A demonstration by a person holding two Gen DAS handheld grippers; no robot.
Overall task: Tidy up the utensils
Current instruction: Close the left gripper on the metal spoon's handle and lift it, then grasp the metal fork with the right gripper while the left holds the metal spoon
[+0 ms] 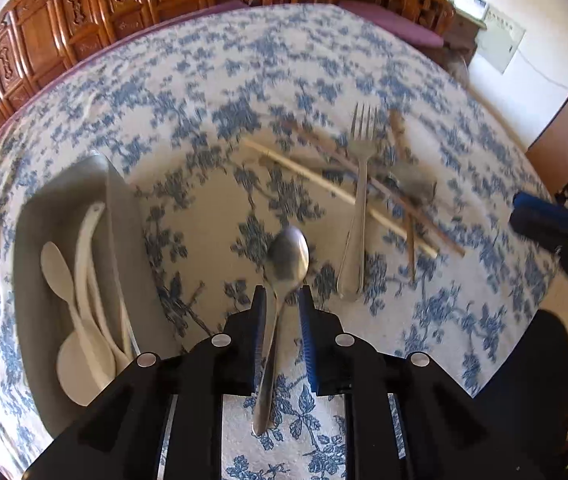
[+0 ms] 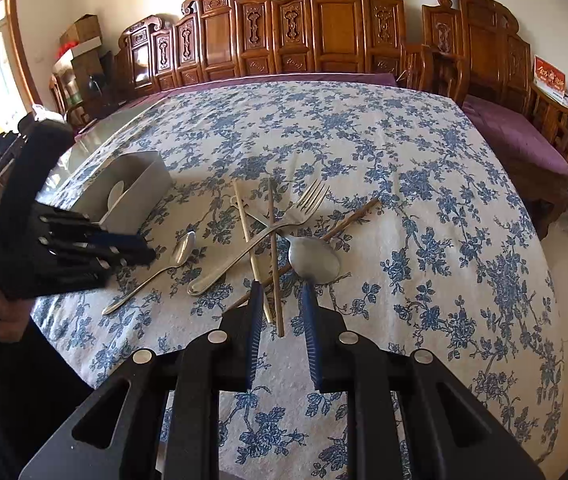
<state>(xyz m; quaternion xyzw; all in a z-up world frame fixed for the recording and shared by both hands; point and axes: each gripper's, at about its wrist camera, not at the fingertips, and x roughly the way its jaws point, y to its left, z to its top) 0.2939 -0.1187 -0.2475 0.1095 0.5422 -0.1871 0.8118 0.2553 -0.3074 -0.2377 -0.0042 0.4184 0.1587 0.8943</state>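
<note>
With the left gripper point(image 1: 282, 292) hovering above a small steel spoon point(image 1: 284, 280), fingers apart and gripping nothing, the grey bin point(image 1: 124, 216) of white plastic spoons point(image 1: 80, 280) sits close left. Open floral cloth point(image 1: 204, 80) lies beyond.

Right wrist view: right gripper point(image 2: 282, 288) open over crossed wooden chopsticks point(image 2: 274, 248), fork point(image 2: 268, 228) and large spoon point(image 2: 315, 260); the table edge is near.

A metal spoon point(image 1: 284, 280) lies alone beside a fork point(image 1: 357, 208) crossing scattered chopsticks point(image 1: 339, 192).
</note>
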